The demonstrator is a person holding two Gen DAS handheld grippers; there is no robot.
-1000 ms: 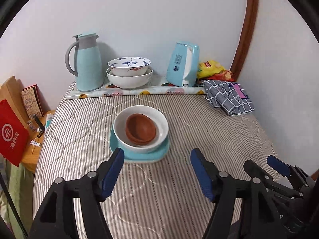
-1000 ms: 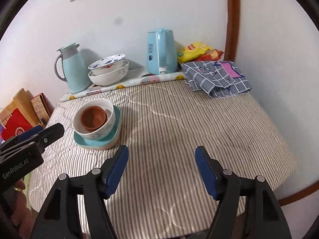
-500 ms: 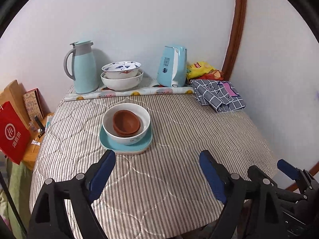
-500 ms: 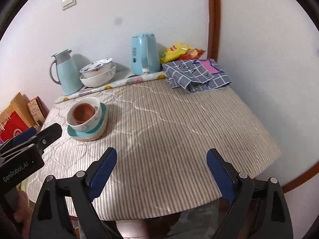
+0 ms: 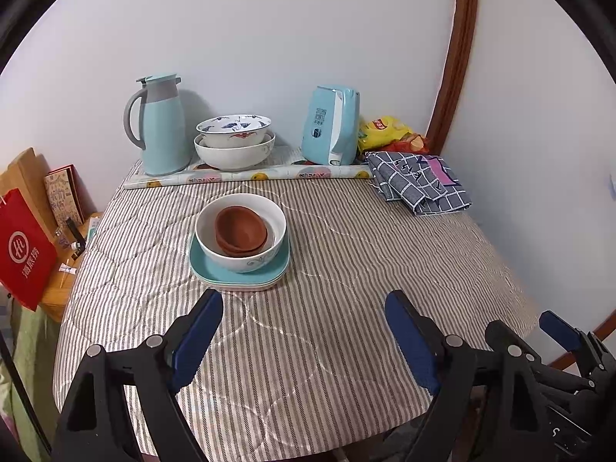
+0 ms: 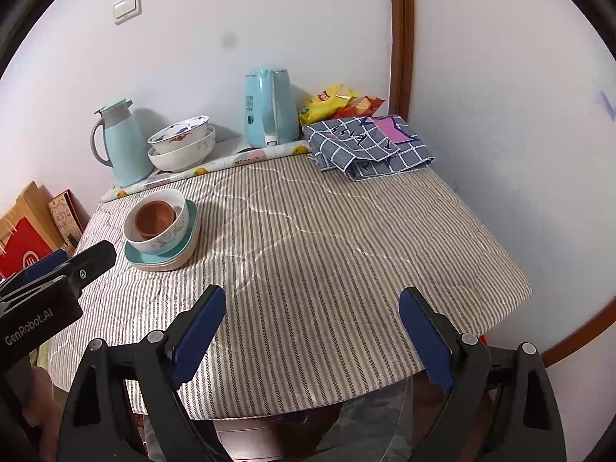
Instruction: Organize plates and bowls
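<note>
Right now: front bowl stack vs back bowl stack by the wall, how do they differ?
The front stack sits on teal plates; the back stack sits directly on the floral mat. The front stack nests brown bowls deep inside a white bowl; the back stack's blue-patterned bowl rides above its white bowl's rim. Both are upright, with a white bowl underneath, and neither gripper touches them.

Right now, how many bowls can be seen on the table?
4, perhaps more: two brown bowls nested inside the white bowl on the teal plates; two patterned bowls stacked beside the thermos jug.
</note>
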